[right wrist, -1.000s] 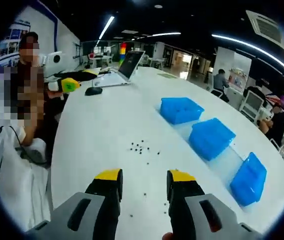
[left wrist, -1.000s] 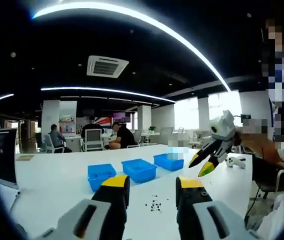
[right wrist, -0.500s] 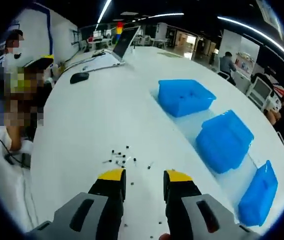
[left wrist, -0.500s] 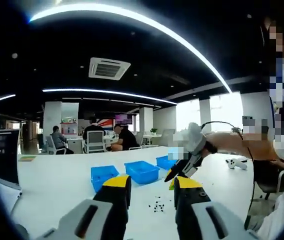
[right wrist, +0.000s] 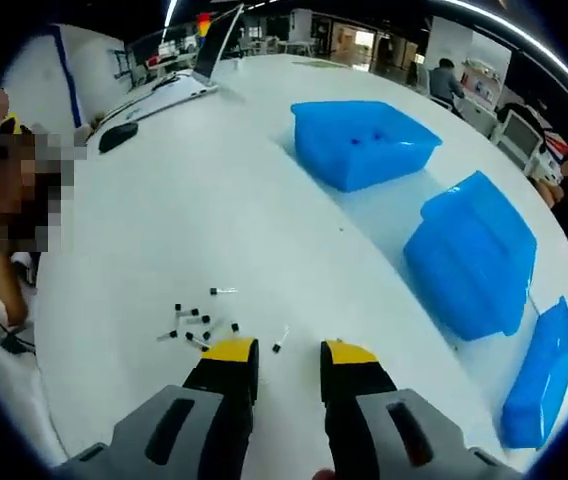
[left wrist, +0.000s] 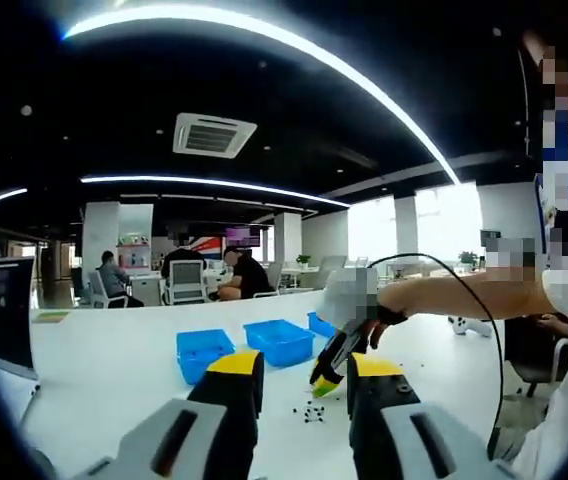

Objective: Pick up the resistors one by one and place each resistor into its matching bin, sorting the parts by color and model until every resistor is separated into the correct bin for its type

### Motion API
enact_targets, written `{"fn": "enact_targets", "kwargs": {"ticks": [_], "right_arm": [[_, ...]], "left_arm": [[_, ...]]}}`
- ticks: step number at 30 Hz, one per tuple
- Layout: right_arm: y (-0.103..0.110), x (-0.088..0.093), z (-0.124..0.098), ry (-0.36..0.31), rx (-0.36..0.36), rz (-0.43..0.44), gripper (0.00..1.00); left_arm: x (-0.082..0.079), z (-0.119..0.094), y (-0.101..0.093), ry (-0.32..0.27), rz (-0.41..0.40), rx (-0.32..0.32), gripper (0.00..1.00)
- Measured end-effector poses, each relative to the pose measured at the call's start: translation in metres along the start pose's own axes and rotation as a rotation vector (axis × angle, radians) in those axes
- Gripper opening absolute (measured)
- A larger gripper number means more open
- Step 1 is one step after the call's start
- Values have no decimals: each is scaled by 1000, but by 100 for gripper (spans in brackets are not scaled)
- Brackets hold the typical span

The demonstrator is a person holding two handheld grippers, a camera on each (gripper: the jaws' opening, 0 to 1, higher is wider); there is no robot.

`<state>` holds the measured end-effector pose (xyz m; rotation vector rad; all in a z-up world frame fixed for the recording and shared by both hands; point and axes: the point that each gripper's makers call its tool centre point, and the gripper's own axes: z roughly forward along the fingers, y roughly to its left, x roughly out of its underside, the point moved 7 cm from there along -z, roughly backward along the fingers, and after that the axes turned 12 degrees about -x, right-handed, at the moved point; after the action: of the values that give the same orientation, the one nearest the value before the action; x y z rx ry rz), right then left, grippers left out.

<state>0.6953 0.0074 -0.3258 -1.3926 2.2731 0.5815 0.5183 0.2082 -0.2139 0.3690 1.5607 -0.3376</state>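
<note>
Bright curved ceiling light strips [left wrist: 294, 45] above a dark ceiling; glare off the white table [right wrist: 214, 200]; fisheye bending at edges; slight blur

blue bins [right wrist: 364, 142], white table [right wrist: 234, 210], black resistors [right wrist: 199, 325]

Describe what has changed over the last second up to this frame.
The right gripper has come down toward the scattered small black resistors on the white table, jaws open, holding nothing. The left gripper stays raised and open. The three blue plastic bins and resistors have not moved.
</note>
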Motion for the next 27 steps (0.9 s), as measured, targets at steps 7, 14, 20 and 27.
{"fn": "enact_targets", "kwargs": {"ticks": [7,14,20,27], "right_arm": [[1,-1,1,1,18,-18,4],[0,0,0,-21,-1,25,3],[-1,-6,-11,-140,-21,106,3],[11,1,-46,-302,-60,125,3]], "left_arm": [[0,-2,2,-5,-3,-13,33],[3,0,3,1,-1,-20,32],[3,0,0,2,2,-13,31],[4,1,-1,2,1,-10,32]]}}
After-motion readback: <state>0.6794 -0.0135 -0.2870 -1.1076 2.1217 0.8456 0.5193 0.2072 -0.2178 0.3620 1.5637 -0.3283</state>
